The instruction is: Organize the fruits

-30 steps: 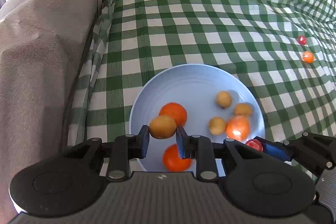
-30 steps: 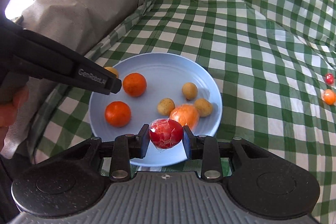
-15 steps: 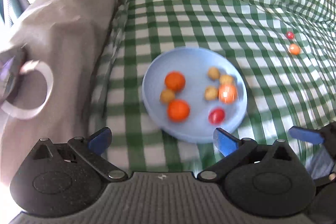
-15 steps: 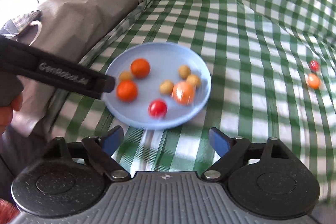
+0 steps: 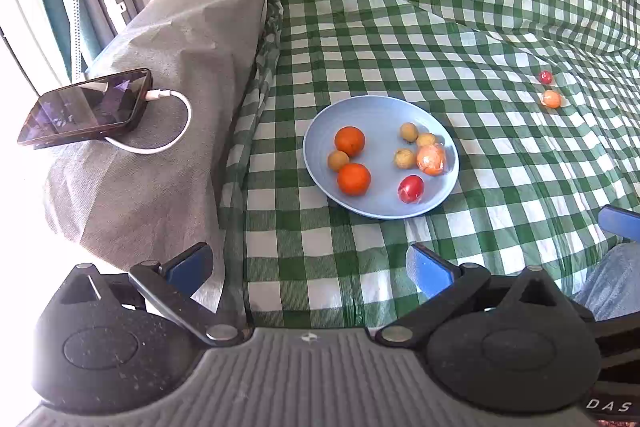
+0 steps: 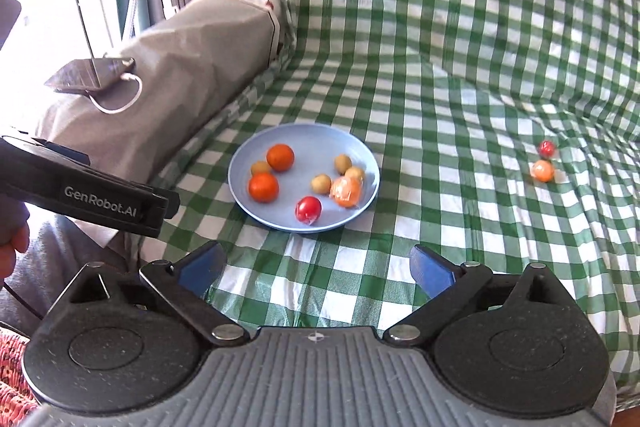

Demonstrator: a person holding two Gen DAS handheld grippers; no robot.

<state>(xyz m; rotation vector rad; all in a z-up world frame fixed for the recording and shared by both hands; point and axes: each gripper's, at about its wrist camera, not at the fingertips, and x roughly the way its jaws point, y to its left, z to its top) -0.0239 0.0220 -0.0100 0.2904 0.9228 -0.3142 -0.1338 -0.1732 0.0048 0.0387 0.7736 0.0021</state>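
A light blue plate (image 5: 376, 115) (image 6: 256, 151) lies on the green checked cloth. It holds two oranges, several small tan fruits, a wrapped orange fruit (image 5: 431, 159) and a wrapped red fruit (image 5: 410, 188) (image 6: 308, 209). A small red fruit (image 5: 545, 77) (image 6: 546, 147) and a small orange fruit (image 5: 552, 99) (image 6: 542, 171) lie on the cloth far right. My left gripper (image 5: 308, 267) is open and empty, well short of the plate. My right gripper (image 6: 316, 267) is open and empty too, also back from the plate.
A grey covered armrest (image 5: 160, 163) rises on the left with a phone (image 5: 88, 107) and white cable on it. The left gripper's body (image 6: 92, 195) shows at the left of the right wrist view. The cloth climbs the backrest (image 6: 440, 7) behind.
Both grippers let go of their fruits onto the plate, the left a tan fruit, the right the wrapped red one. Both opened wide and pulled back and up from the plate.
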